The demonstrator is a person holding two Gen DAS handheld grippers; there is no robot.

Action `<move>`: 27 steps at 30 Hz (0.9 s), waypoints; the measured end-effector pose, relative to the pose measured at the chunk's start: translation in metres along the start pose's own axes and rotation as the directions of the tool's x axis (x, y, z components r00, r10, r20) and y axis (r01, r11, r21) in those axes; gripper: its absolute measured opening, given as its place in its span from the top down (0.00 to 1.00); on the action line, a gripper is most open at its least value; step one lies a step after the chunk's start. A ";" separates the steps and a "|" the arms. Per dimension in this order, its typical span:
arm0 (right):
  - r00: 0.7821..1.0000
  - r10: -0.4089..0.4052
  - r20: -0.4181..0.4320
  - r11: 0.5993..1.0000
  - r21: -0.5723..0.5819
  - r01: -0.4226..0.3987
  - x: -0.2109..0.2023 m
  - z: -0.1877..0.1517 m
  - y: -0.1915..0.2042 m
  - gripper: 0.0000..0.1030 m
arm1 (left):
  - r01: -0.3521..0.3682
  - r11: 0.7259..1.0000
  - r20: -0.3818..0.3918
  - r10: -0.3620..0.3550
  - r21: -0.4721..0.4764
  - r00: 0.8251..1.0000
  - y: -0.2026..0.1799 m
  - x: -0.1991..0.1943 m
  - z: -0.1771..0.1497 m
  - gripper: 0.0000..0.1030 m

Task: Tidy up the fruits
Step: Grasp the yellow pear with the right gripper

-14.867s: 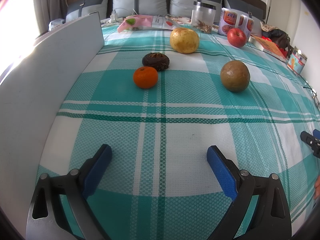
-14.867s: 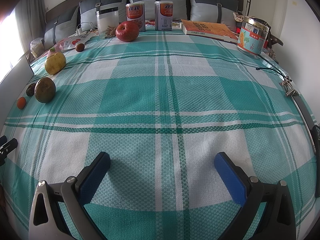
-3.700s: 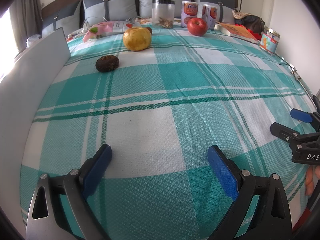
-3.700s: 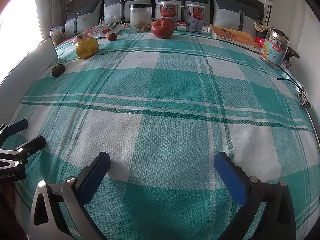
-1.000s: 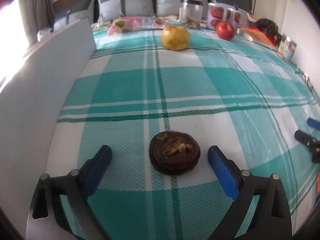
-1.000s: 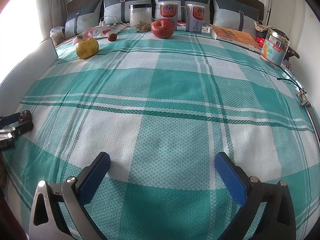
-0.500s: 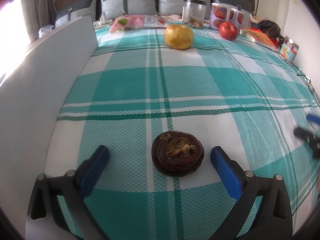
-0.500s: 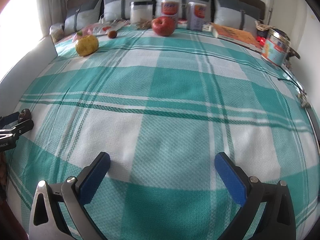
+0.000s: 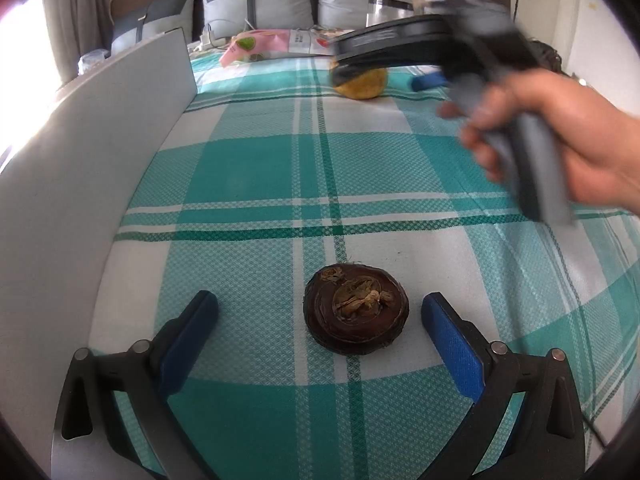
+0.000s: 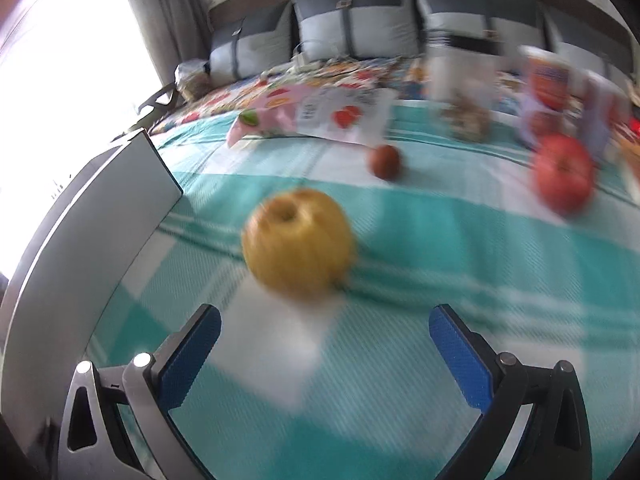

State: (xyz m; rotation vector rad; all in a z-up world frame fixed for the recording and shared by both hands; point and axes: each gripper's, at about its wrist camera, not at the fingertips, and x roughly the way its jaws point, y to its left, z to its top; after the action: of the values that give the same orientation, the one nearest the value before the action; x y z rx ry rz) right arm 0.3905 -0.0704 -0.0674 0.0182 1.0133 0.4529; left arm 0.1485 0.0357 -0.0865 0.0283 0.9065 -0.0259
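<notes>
Hovering over a plaid-covered bed, the left gripper (image 9: 320,320) has its fingers spread wide around a dark brown fruit (image 9: 356,309), not touching it. The right gripper (image 10: 324,344), also wide and empty, nears a yellow apple (image 10: 298,240). A red apple (image 10: 563,174) and a small brown fruit (image 10: 385,161) lie farther back. Sorting looks barely started, with nothing gathered. A clear jar (image 10: 460,88) appears to hold something brownish, too blurred to name.
</notes>
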 end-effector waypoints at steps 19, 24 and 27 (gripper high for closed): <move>0.999 -0.043 -0.009 0.997 0.071 0.044 -0.105 -0.107 -0.063 0.35 | -0.001 1.000 0.000 0.001 0.000 1.000 0.000 0.000 0.000 0.00; 0.987 -0.163 -0.014 0.982 0.090 0.164 -0.166 -0.190 -0.072 0.35 | 0.000 1.000 0.000 0.000 0.000 1.000 0.000 0.000 0.000 0.00; 0.977 -0.211 0.028 0.975 0.079 0.209 -0.177 -0.220 -0.065 0.34 | -0.001 1.000 0.000 0.001 0.000 1.000 0.000 0.000 0.000 0.00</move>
State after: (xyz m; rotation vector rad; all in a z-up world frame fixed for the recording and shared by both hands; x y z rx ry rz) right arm 0.1537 -0.2377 -0.0558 -0.0124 0.9840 0.2199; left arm 0.1483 0.0357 -0.0868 0.0285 0.9069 -0.0250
